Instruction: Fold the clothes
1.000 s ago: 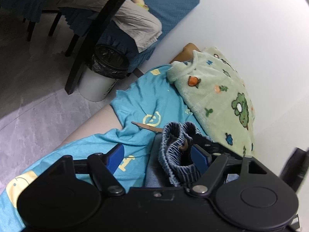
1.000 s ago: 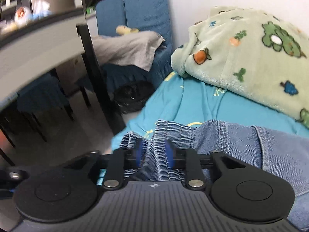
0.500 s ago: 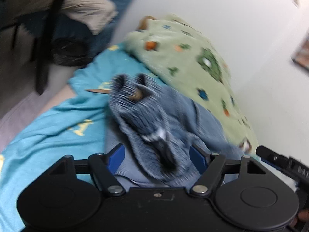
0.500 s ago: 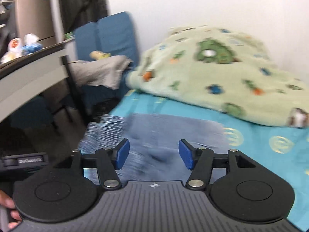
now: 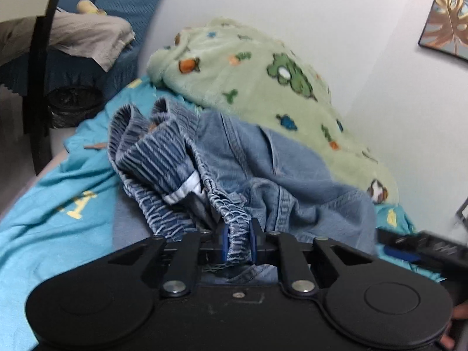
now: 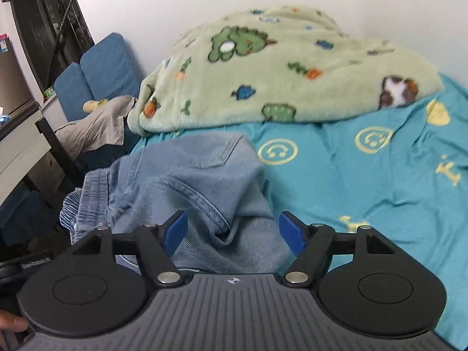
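My left gripper (image 5: 237,241) hides the waistband fold it pinches; beyond the jeans (image 5: 272,169), the blanket (image 5: 263,87) is blurred, and the wall picture (image 5: 447,20) is cut off.

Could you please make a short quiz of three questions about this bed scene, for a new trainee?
1. True or false: the left claw pinches the elastic waistband of the denim pants.
2. What lies between the pads of the right claw? A) the green blanket B) denim, not pressed C) nothing
3. Fill in: the pants lie on a ___ bedsheet with yellow prints.

Key: 1 true; 2 B, its pads are opening, apart from the cloth; 3 turquoise.
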The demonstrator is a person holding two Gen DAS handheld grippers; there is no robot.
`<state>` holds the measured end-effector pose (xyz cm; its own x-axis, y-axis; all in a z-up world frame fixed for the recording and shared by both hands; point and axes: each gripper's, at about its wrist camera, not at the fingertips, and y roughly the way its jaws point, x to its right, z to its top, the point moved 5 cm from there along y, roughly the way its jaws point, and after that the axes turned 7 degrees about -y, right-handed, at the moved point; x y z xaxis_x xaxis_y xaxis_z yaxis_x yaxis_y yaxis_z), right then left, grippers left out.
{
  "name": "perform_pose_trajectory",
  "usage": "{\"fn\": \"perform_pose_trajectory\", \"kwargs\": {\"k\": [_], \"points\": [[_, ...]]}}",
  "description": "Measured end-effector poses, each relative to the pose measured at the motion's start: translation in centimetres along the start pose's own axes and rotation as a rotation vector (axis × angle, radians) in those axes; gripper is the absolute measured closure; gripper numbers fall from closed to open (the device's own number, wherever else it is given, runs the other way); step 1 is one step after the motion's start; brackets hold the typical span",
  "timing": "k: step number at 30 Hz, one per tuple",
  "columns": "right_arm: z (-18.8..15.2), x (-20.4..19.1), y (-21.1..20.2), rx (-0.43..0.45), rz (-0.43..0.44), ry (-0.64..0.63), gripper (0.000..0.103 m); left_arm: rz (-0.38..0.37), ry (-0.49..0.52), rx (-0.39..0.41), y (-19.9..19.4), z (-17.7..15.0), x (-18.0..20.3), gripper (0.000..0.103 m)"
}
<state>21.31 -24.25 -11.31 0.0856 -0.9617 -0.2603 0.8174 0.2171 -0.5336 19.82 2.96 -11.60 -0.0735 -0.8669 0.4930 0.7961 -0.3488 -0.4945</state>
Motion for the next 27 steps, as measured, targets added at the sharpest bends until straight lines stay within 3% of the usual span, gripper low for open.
{"fn": "perform_pose_trajectory", "kwargs": {"k": [6, 9, 12, 16, 19, 21, 23, 27], "points": [[-1.8, -1.1, 2.3, -0.056, -0.013, -0.166, 0.032, -0.026, -0.270, 0.164, -4.2, 3.8, -3.7, 0.096], [-2.1, -1.1, 2.0, -0.073, -0.010, -0.186, 0.033, -0.026, -0.365, 0.196, -5.8, 5.0, -5.7, 0.096], [-1.3, -0.5, 1.1, -0.033, -0.035, -0.164, 0.033, -0.004, -0.416, 0.156, -6.0, 4.6, -6.9, 0.096], [-0.8, 0.9, 0.7, 0.013, -0.048, -0.109, 0.033, 0.103, -0.405, 0.058, -4.7, 3.4, -8.1, 0.095], [-1.8, 1.7, 2.7, -0.089, -0.047, -0.097, 0.033, 0.161, -0.371, 0.011, -3.9, 2.6, -8.5, 0.095], [-3.0, 2.4, 4.1, -0.153, -0.027, -0.053, 0.033, 0.154, -0.368, 0.009, -4.0, 2.4, -8.4, 0.094], [-3.4, 2.8, 4.5, -0.168, -0.005, -0.007, 0.033, 0.146, -0.366, 0.016, -4.6, 2.3, -8.1, 0.089], [-3.2, 3.1, 3.4, -0.142, 0.012, 0.050, 0.032, 0.170, -0.324, 0.043, -6.4, 1.8, -6.7, 0.058]]}}
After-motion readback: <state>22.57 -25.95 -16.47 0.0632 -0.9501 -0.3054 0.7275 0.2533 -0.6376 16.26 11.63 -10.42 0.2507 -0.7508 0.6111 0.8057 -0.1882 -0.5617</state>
